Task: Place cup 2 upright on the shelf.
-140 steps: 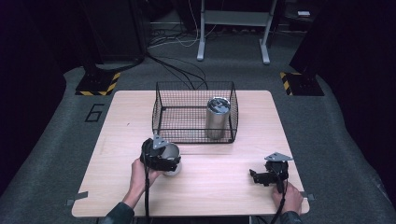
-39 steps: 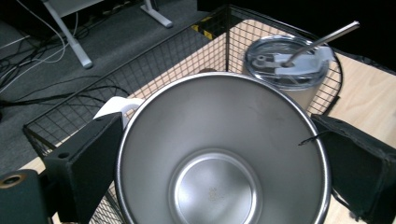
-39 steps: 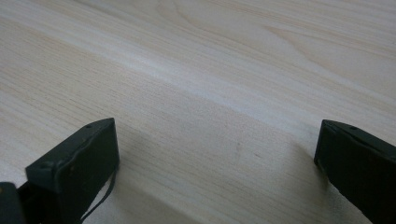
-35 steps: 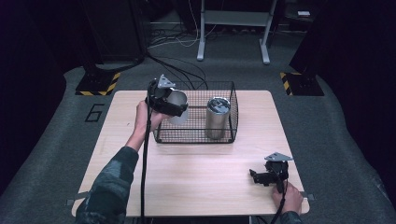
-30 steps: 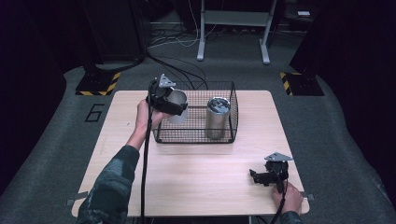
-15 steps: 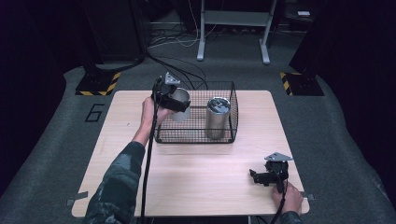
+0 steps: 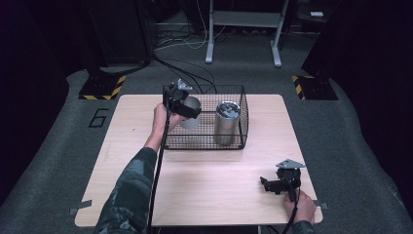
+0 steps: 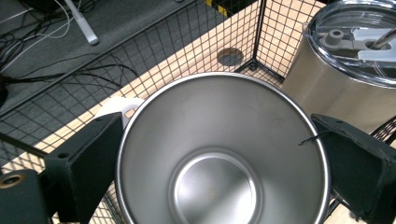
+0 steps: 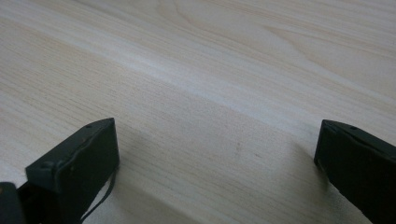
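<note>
Wooden desk point(image 7: 146, 185), dark room. My left gripper point(image 7: 182, 105) clamps a steel cup point(image 8: 219, 154) by its sides, held over the wire basket's point(image 7: 229, 141) left end near the desk's far edge, beside a lidded tumbler point(image 7: 226, 122). Right gripper point(image 7: 277, 184) rests at the near right corner, jaws wide, nothing between.

A steel cup point(image 8: 219, 154), open-mouthed and bare inside, with a white handle at its rim, is clamped between the left claw point(image 7: 187, 108) jaws and held above the left part of the wire basket point(image 7: 234, 141). Beside it in the basket a lidded steel tumbler point(image 7: 227, 123) stands upright.
</note>
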